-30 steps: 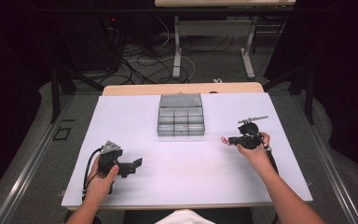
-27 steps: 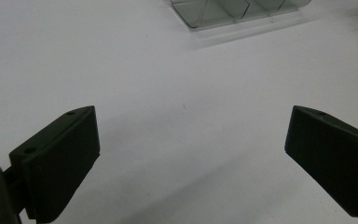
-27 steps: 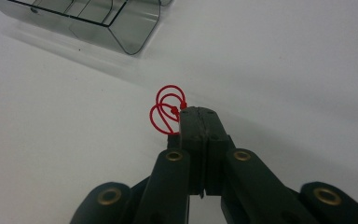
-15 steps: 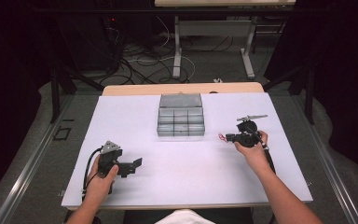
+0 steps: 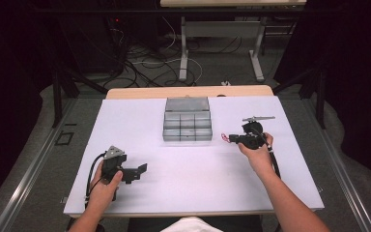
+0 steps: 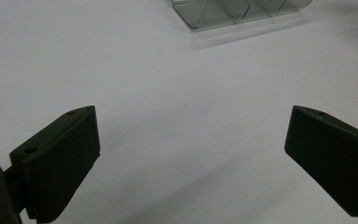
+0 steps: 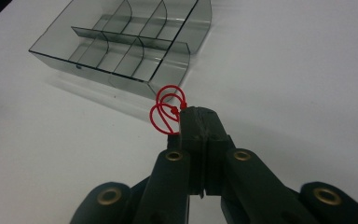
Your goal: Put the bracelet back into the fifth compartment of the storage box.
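A clear grey compartment box (image 5: pixel 187 121) stands open at the middle back of the white table (image 5: pixel 198 188). To its right, my right gripper (image 5: pixel 230 139) points left toward the box, shut on a thin red looped tie (image 5: pixel 225 138). The right gripper view has the jaws (image 7: pixel 200 114) pressed together, the red tie's loops (image 7: pixel 165 109) sticking out at their left tip, and the box (image 7: pixel 121 46) just beyond. My left gripper (image 5: pixel 138 172) rests near the front left, open. In the left gripper view its jaws (image 6: pixel 192 116) stand wide apart over bare table, with a box corner (image 6: pixel 223 11) far ahead.
A wooden strip (image 5: pixel 188 92) runs along the table's back edge. Behind it, cables (image 5: pixel 145 58) and a desk's legs (image 5: pixel 183 53) stand on the floor. Metal rails (image 5: pixel 38 164) flank the table on both sides.
My right gripper, still holding the red tie, has drifted slightly left toward the box. The left gripper has stayed in place.
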`<state>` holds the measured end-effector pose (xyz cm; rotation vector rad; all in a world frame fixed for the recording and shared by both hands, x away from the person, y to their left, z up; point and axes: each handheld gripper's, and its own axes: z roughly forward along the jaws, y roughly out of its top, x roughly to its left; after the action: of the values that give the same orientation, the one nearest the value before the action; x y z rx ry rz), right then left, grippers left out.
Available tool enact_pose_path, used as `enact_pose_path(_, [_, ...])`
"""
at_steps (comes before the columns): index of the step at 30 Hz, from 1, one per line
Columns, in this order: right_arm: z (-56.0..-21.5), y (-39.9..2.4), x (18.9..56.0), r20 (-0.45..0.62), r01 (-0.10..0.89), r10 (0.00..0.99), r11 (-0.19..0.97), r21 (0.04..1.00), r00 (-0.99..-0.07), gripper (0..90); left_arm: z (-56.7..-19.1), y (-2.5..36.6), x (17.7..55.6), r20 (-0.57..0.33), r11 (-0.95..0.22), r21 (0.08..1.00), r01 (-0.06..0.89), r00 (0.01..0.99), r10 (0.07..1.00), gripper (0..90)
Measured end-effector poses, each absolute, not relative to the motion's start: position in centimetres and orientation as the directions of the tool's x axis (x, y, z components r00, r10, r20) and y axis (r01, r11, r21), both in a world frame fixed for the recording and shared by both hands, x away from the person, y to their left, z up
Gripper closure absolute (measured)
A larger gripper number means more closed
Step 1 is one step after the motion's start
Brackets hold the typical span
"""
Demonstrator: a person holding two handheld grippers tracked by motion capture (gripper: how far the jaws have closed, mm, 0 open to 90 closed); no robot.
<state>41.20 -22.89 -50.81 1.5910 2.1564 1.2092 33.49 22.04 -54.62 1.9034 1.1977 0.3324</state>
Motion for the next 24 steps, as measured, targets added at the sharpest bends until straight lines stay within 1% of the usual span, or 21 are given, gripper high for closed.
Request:
enact_pose_path(2, [-50.7,-22.6,41.4,0.298,0.696,0.862,0.084,0.713,-0.41,90.0,-54.6,22.0,33.5,-0.201,-0.189,0.766,0.615,0.508,0.837,3.2])
enact_pose_path(11, [-50.0,-21.9,41.8,0.32,0.7,0.857,0.063,0.712,-0.403,90.0,-54.6,22.0,33.5,-0.202,-0.19,0.765,0.615,0.509,0.837,3.2])
enact_pose_path(24, [-48.6,-20.1,42.7,0.289,0.67,0.849,0.098,0.736,-0.442,90.0,-54.6,22.1,33.5,-0.204,-0.187,0.765,0.616,0.509,0.836,3.2])
